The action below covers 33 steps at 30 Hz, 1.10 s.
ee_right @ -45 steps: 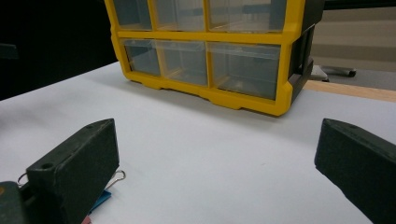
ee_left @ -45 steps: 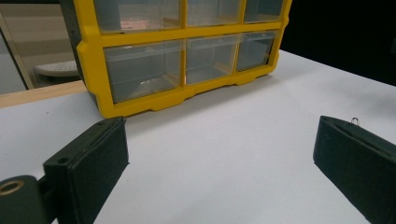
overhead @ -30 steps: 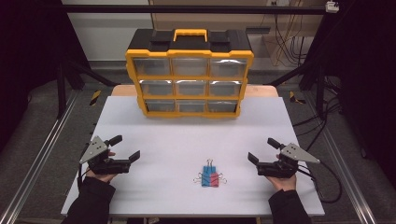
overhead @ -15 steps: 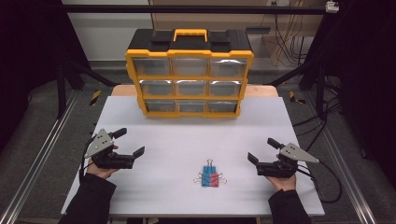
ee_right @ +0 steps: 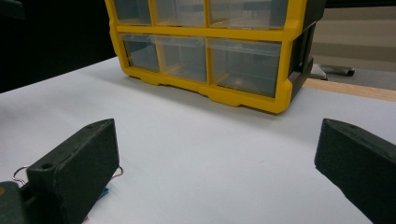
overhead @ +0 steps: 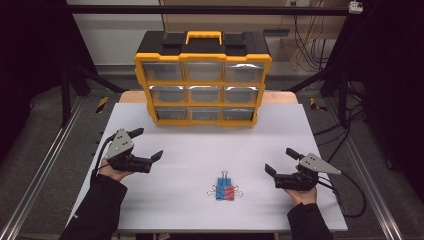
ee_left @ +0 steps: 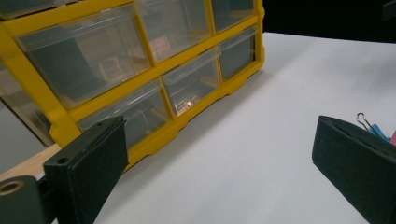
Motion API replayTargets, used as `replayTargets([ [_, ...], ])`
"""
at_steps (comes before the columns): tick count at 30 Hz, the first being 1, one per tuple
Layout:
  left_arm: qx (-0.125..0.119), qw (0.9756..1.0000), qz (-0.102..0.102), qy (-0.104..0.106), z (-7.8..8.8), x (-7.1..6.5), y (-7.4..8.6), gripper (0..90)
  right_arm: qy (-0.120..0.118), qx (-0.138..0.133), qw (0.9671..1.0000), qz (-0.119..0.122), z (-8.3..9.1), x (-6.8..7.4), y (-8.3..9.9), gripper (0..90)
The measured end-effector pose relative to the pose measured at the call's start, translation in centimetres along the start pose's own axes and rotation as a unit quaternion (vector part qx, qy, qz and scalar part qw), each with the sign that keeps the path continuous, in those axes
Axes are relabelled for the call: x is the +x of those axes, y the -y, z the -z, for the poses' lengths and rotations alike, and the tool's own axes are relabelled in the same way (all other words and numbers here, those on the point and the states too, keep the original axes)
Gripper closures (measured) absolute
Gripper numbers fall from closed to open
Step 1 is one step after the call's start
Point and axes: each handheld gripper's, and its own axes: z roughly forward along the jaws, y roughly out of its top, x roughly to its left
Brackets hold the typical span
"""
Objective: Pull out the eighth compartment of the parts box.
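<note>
Both grippers, left point(overhead: 148, 145) and right point(overhead: 280, 161), hang with fingers spread; the binder clips point(overhead: 225, 190), seemingly bunched together, could scatter if pinched off-centre.

Yellow-framed plastic drawer cabinet point(overhead: 202, 85): black top, yellow handle, clear drawers in a three-by-three grid. Small binder clips point(overhead: 225, 190) near the desk's front edge: blue and red bodies, silver wire handles. Matte white desk point(overhead: 200, 150), pale wood strip along its back edge. Both grippers: black fingers point(ee_left: 88, 163), grey three-cornered top plates.
</note>
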Motion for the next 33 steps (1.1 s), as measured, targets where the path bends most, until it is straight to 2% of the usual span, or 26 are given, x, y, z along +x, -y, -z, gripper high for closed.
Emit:
replayTargets([
  [10, 0.015, 0.9984, -0.048, 0.024, -2.2, -0.3, -1.5, 2.8, -0.001, -0.001, 1.0, 0.004, -0.1, 0.0, 0.0, 0.4],
  [13, 0.022, 0.997, -0.071, 0.024, -2.8, -0.4, -2.0, 3.1, -0.001, 0.0, 1.0, 0.003, -0.1, 0.0, 0.0, 0.4],
  [17, 0.019, 0.9951, -0.094, 0.024, -3.6, -0.5, -2.7, 3.1, -0.001, 0.0, 1.0, 0.005, -0.1, 0.0, 0.1, 0.4],
  [19, 0.017, 0.9926, -0.118, 0.023, -4.2, -0.5, -3.2, 3.1, -0.002, -0.001, 1.0, 0.006, -0.1, -0.1, 0.1, 0.4],
  [22, 0.016, 0.9917, -0.125, 0.023, -4.6, -0.5, -3.4, 3.1, -0.001, -0.001, 1.0, 0.005, -0.1, 0.0, 0.1, 0.4],
  [24, 0.02, 0.9898, -0.14, 0.022, -5.0, -0.5, -3.7, 3.2, -0.002, 0.0, 1.0, 0.005, -0.1, 0.0, 0.1, 0.4],
  [25, 0.023, 0.9876, -0.154, 0.021, -5.5, -0.6, -3.9, 3.2, -0.001, 0.0, 1.0, 0.006, -0.1, 0.0, 0.1, 0.4],
  [26, 0.023, 0.9876, -0.154, 0.021, -5.5, -0.6, -3.9, 3.2, -0.001, 0.0, 1.0, 0.006, -0.1, 0.0, 0.1, 0.4],
  [27, 0.022, 0.9864, -0.161, 0.021, -5.8, -0.6, -4.0, 3.2, -0.002, -0.001, 1.0, 0.009, -0.1, -0.1, 0.1, 0.4],
  [28, 0.024, 0.9839, -0.176, 0.02, -6.2, -0.7, -4.1, 3.3, -0.001, 0.0, 1.0, 0.009, -0.1, -0.1, 0.1, 0.4],
  [29, 0.024, 0.9839, -0.176, 0.02, -6.2, -0.7, -4.1, 3.3, -0.001, 0.0, 1.0, 0.009, -0.1, -0.1, 0.1, 0.4],
  [31, 0.026, 0.9799, -0.197, 0.019, -6.8, -0.7, -4.3, 3.4, -0.001, 0.0, 1.0, 0.009, -0.1, -0.1, 0.1, 0.4],
  [32, 0.025, 0.9765, -0.213, 0.018, -7.3, -0.8, -4.5, 3.5, 0.0, 0.001, 1.0, 0.006, -0.1, 0.0, 0.1, 0.4],
  [33, 0.025, 0.9765, -0.213, 0.018, -7.3, -0.8, -4.5, 3.6, 0.0, 0.001, 1.0, 0.006, -0.1, 0.0, 0.1, 0.4],
])
